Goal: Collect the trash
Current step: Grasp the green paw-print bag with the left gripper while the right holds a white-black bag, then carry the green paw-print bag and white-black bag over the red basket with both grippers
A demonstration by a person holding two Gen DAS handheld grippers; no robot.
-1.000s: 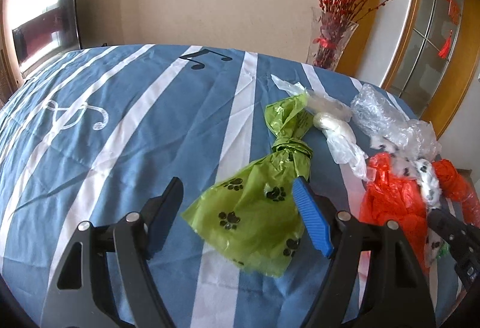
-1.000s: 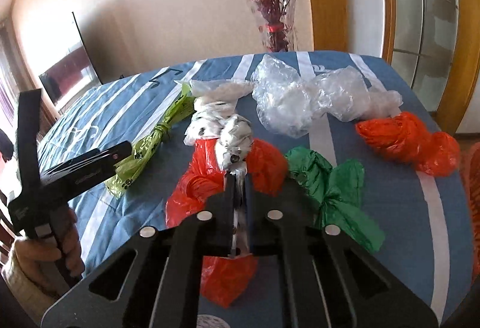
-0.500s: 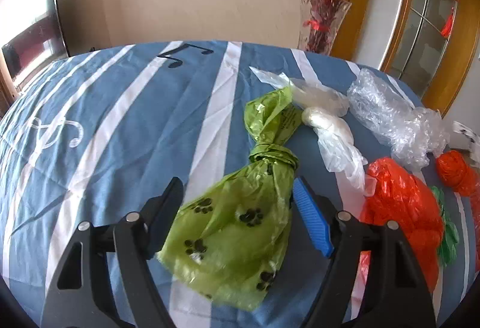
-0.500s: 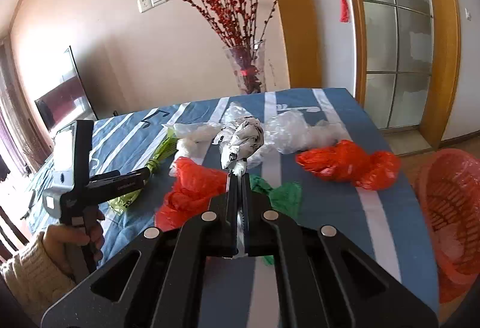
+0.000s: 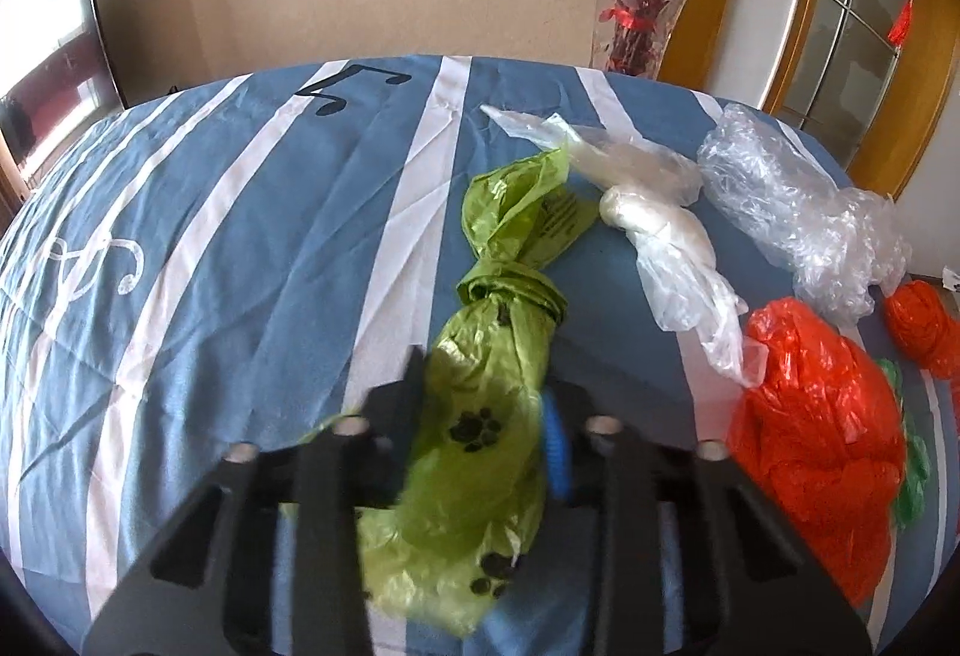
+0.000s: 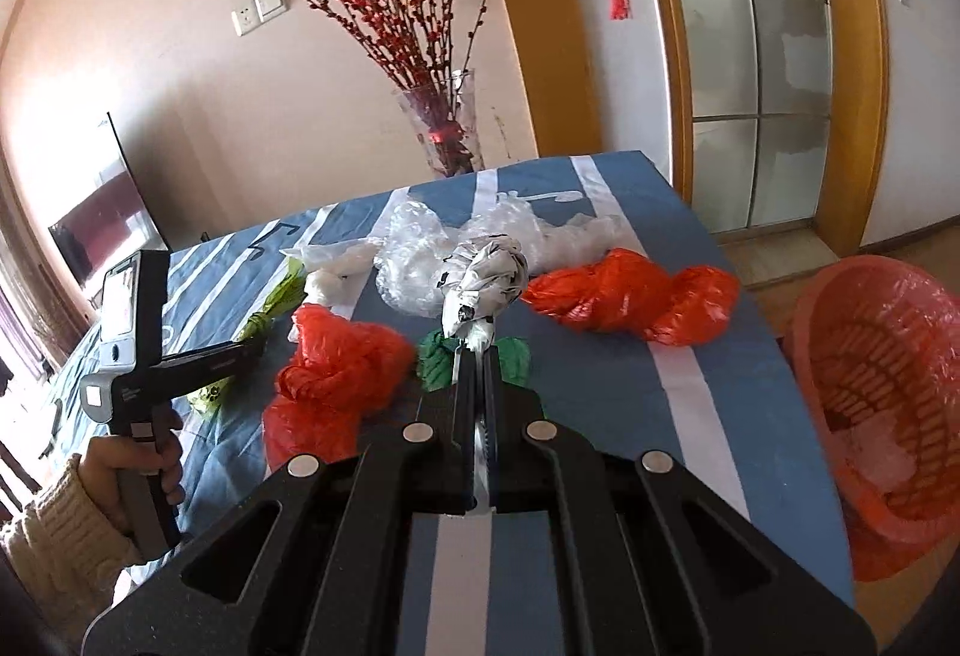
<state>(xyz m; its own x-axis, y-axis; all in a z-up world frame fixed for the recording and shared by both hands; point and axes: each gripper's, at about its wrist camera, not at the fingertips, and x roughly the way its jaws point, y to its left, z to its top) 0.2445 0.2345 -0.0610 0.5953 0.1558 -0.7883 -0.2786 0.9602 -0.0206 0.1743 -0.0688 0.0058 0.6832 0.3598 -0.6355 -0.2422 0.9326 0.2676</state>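
The collecting looks underway, not near done. The right gripper (image 6: 477,341) has its jaws clenched on a black-and-white patterned bag (image 6: 486,275), held above the bench (image 6: 606,386) at frame centre; the red basket (image 6: 882,416) waits at the right edge, something pale already inside. The left gripper (image 5: 486,416) has just been closing its jaws, which now pinch the lime-green paw-print bag (image 5: 486,392) still on the cloth. Left on the bench — two orange-red bags (image 6: 630,296), one dark green (image 6: 441,359), one milky white (image 5: 660,230) and one clear crinkled mass (image 5: 792,218), possibly two.
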